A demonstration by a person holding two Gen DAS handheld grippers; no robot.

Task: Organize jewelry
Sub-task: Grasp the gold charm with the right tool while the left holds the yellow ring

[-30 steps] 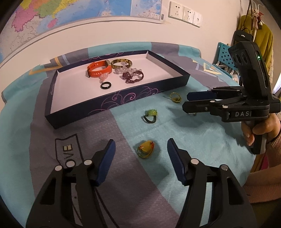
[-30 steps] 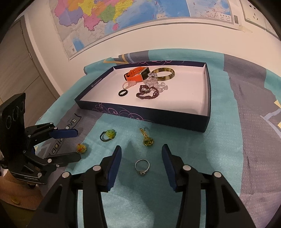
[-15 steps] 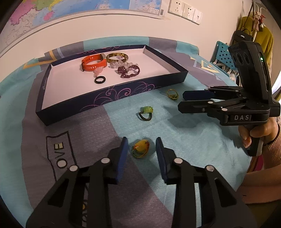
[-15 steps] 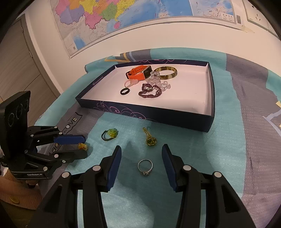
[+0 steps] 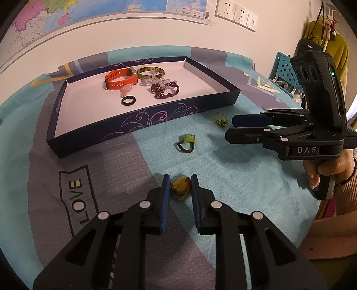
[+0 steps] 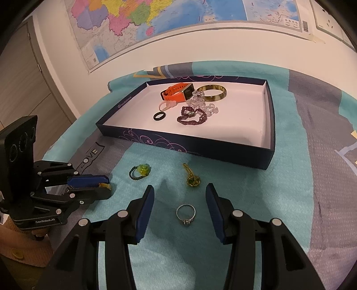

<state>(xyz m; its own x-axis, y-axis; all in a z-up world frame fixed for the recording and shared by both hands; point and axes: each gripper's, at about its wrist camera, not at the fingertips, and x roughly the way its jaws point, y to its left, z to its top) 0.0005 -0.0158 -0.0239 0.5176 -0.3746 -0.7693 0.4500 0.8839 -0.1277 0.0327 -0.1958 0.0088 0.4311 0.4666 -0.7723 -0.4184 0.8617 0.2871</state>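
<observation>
My left gripper (image 5: 179,178) is closing its jaws on a yellow-orange bead ring (image 5: 180,187) that lies on the cloth, and both pads touch the ring. From the right wrist, the left gripper (image 6: 108,185) shows a bit of yellow between its fingers. My right gripper (image 6: 179,188) stands open above a silver ring (image 6: 185,215) without touching it. A green ring (image 5: 187,142) and a gold ring with a green stone (image 6: 191,178) lie in front of the dark blue tray (image 5: 142,125). In the tray are an orange watch (image 5: 120,79), a bangle (image 5: 150,71), a purple bracelet (image 5: 165,90) and a black ring (image 5: 128,100).
A teal and grey cloth (image 5: 67,167) covers the table. Behind the tray runs a wall with a map (image 6: 156,20) and sockets (image 5: 236,13). A person's hand (image 5: 328,169) holds the right gripper's handle. A blue perforated rack (image 5: 285,71) and hanging clothes stand at the right.
The left gripper's jaws have narrowed from wide apart to both sides of the yellow-orange ring. The right gripper has stayed open over the silver ring.
</observation>
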